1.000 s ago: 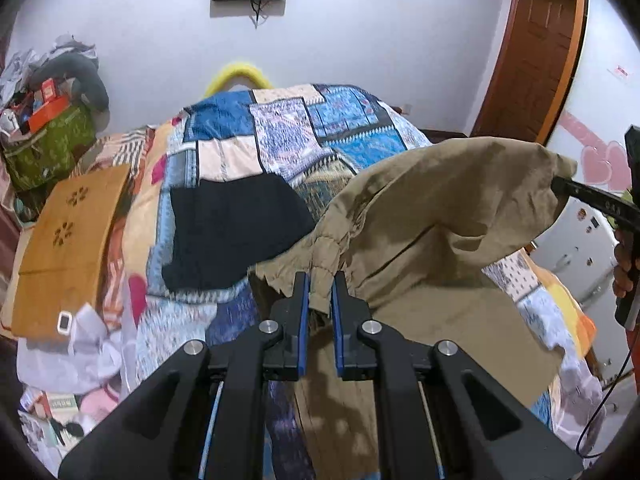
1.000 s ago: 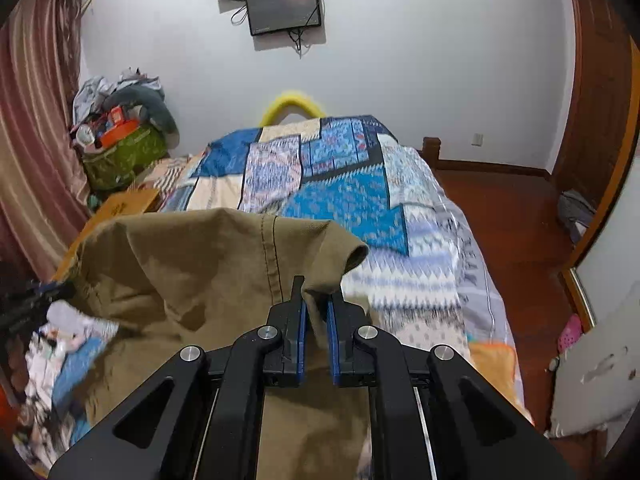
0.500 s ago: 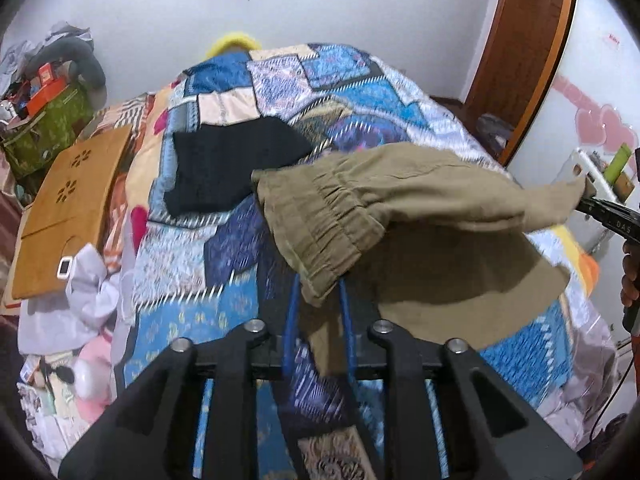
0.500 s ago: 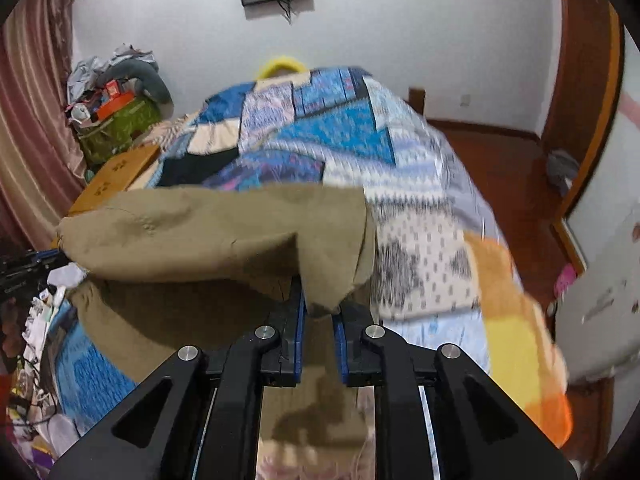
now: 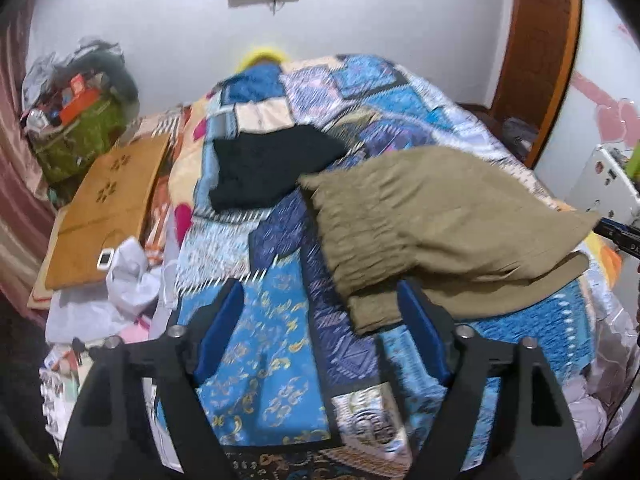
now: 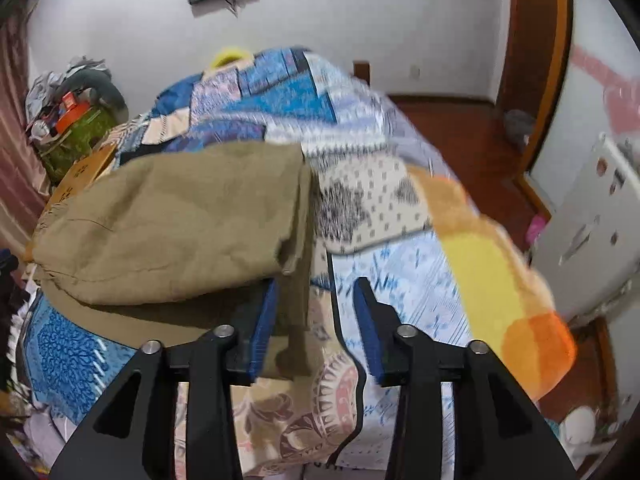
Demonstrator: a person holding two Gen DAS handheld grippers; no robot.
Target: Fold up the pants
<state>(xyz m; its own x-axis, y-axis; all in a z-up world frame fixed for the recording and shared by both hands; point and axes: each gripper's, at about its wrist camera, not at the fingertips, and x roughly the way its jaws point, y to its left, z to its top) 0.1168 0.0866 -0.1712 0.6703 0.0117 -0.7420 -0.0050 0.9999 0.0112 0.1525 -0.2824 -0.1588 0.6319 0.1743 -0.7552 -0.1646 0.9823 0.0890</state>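
Note:
The olive-brown pants lie folded over on the patchwork bedspread, elastic waistband toward the left. My left gripper is open, its blue pads apart; the waistband corner lies just above its right pad. In the right wrist view the pants lie left of centre, the leg hems at their right edge. My right gripper is open, with the hem corner hanging between its blue pads and touching neither. The right gripper's tip shows at the left view's right edge.
A black garment lies on the bed beyond the pants. A wooden board and a pile of clutter stand left of the bed. A brown door and a white appliance are at the right.
Both grippers have opened and let go of the pants, which dropped folded onto the bed. Both grippers have pulled back slightly.

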